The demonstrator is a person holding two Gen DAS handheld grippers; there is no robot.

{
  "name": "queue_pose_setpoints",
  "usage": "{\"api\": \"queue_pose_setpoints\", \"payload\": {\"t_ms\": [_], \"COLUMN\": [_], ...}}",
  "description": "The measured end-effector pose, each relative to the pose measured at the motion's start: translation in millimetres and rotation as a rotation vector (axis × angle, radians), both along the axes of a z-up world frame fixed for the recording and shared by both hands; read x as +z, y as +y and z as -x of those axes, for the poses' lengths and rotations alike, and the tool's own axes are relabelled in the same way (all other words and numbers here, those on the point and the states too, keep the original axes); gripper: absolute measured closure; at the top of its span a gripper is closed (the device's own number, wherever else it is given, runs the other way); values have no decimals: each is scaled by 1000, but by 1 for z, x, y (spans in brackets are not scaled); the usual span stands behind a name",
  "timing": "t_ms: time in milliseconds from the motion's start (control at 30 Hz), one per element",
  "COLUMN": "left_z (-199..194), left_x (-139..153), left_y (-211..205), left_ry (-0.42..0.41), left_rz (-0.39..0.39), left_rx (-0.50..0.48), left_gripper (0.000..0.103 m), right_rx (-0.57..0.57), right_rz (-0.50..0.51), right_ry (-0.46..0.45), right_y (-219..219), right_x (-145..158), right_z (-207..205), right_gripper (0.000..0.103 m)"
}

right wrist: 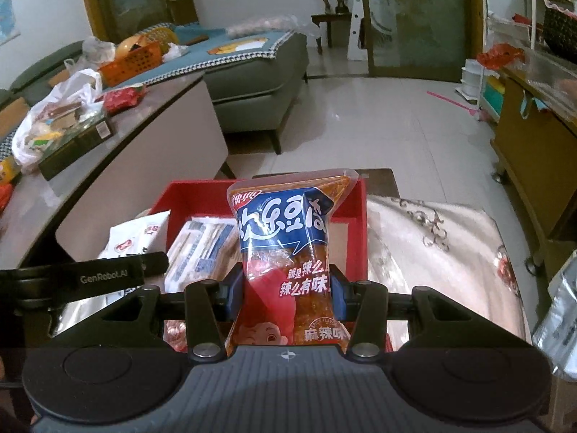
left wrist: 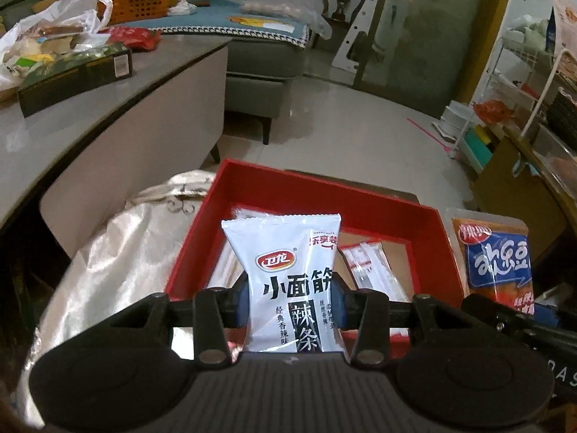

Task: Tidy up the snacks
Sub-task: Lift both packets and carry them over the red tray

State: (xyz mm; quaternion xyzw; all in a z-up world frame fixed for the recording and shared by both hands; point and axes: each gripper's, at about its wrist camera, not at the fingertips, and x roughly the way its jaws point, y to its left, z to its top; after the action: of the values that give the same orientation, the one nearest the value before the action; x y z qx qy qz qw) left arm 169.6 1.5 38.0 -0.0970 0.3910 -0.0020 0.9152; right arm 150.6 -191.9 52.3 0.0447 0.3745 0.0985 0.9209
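Observation:
My left gripper (left wrist: 288,299) is shut on a white snack packet (left wrist: 285,270) with black Chinese lettering, held upright over the near part of an open red box (left wrist: 324,195). My right gripper (right wrist: 286,292) is shut on an orange and blue snack packet (right wrist: 288,238), held upright above the same red box (right wrist: 202,195). The box holds several flat wrapped snacks (left wrist: 364,263). The orange packet and right gripper also show at the right edge of the left wrist view (left wrist: 494,259). The white packet shows at the left of the right wrist view (right wrist: 137,234).
The box rests on a shiny white embroidered cloth (right wrist: 432,252). A grey table (left wrist: 72,122) on the left carries a dark box (left wrist: 75,75), a plastic bag of snacks (right wrist: 54,115) and a red packet (right wrist: 122,99). A grey sofa (right wrist: 259,83), tiled floor and a wooden cabinet (right wrist: 526,144) lie beyond.

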Motion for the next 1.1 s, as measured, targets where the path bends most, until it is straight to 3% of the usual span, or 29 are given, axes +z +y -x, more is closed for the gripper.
{"api": "queue_pose_setpoints", "payload": {"t_ms": [433, 1100], "left_z": [-25, -43], "left_x": [5, -1], "left_y": [-7, -12], "left_ry": [-46, -39], "left_rz": [-68, -105], "left_rx": [5, 6], "left_gripper": [66, 66], "right_rx": [-11, -16], "right_rz": [11, 21], "right_ry": [-2, 20], "right_y": [3, 5], "right_x": [-7, -16], "right_z": [-31, -49], "right_gripper": [49, 49]}}
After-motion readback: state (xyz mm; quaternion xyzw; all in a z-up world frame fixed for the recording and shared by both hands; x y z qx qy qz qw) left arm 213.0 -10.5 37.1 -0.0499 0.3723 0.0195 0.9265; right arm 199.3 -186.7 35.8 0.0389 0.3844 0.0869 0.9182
